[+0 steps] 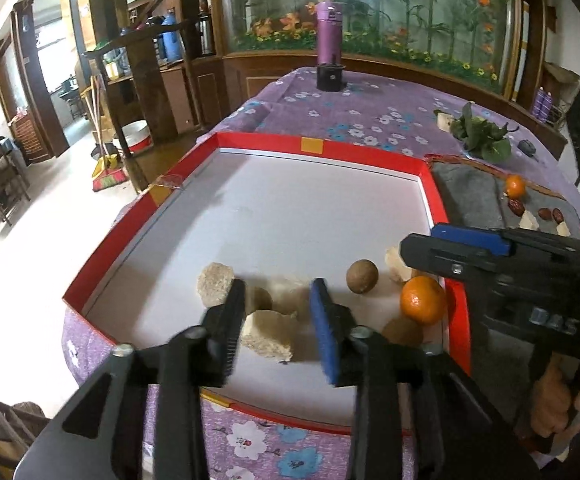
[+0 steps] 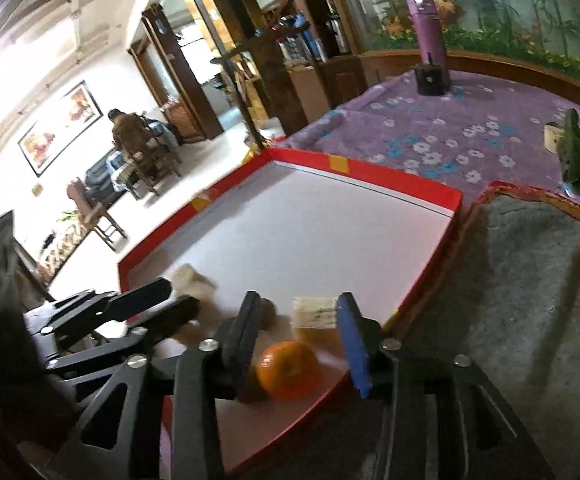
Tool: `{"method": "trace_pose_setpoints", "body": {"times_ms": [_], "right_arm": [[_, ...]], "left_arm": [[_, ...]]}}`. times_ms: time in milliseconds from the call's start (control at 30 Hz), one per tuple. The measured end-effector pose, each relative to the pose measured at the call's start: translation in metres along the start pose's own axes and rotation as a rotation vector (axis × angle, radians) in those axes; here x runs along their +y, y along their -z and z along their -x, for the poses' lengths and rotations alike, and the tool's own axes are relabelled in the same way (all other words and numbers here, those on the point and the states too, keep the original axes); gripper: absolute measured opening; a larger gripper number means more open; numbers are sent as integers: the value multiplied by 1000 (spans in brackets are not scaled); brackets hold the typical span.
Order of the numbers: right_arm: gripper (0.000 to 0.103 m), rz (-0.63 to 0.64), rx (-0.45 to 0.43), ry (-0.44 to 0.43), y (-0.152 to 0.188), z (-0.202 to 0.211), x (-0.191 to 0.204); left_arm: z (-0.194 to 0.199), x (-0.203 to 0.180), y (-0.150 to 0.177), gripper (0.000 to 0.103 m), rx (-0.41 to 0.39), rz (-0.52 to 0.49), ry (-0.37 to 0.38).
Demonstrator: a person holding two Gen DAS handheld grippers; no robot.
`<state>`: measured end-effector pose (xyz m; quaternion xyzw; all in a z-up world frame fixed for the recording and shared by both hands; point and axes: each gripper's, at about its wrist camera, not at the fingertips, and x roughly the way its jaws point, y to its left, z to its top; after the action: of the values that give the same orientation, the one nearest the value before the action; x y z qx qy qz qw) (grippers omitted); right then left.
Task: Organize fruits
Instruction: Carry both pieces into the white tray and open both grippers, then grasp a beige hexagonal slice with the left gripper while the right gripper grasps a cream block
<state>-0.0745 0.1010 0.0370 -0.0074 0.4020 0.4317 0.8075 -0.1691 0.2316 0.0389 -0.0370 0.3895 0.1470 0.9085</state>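
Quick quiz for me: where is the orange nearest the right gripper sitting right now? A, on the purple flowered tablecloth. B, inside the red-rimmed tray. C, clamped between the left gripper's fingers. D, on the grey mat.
B: the orange rests on the white floor of the red-rimmed tray, near its corner, between the open fingers of the right gripper, which do not clamp it.

Only raised lettering on my right gripper (image 1: 455, 250) body at 4 o'clock in left wrist view; too blurred to read; nothing else legible.
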Motion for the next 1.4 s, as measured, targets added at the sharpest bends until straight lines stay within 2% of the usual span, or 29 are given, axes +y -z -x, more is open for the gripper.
{"method": "trace_pose_setpoints", "body": {"times_ms": [67,133,200,300,433,533,667,767,900,1100,1300,1400], "right_arm": [[46,8,-26,-19,1,9,1],[47,9,-46,-17,0,20,-2],[47,-2,-65,2,-1,30,-11],[47,-31,-90,40,-1,49,-33],[48,-98,-122,160,6,87,-85],[49,-137,-123,252,16,112,-123],[53,-198,-136,396,33,150,-175],[56,-226,-140,480,44,167,-202],[61,-239,-116,533,54,170,-224],[61,-236,-88,524,59,158,-233],[60,-229,-41,538,59,144,-236],[55,-236,-19,544,60,138,-239]], "left_arm": [[3,-1,-1,49,-16,-1,-21],[10,-5,-3,49,-36,-17,-32],[17,-12,-5,56,-51,-33,-24],[25,-29,-6,59,-68,-72,7],[30,-61,-8,60,-64,-136,66],[32,-92,-13,62,-54,-191,142],[32,-134,-22,72,-55,-255,206],[28,-166,-30,73,-54,-305,251],[12,-204,-41,73,-18,-348,298],[-9,-240,-48,73,33,-378,303],[-26,-256,-49,73,68,-388,299],[-31,-261,-48,73,81,-400,300]]}}
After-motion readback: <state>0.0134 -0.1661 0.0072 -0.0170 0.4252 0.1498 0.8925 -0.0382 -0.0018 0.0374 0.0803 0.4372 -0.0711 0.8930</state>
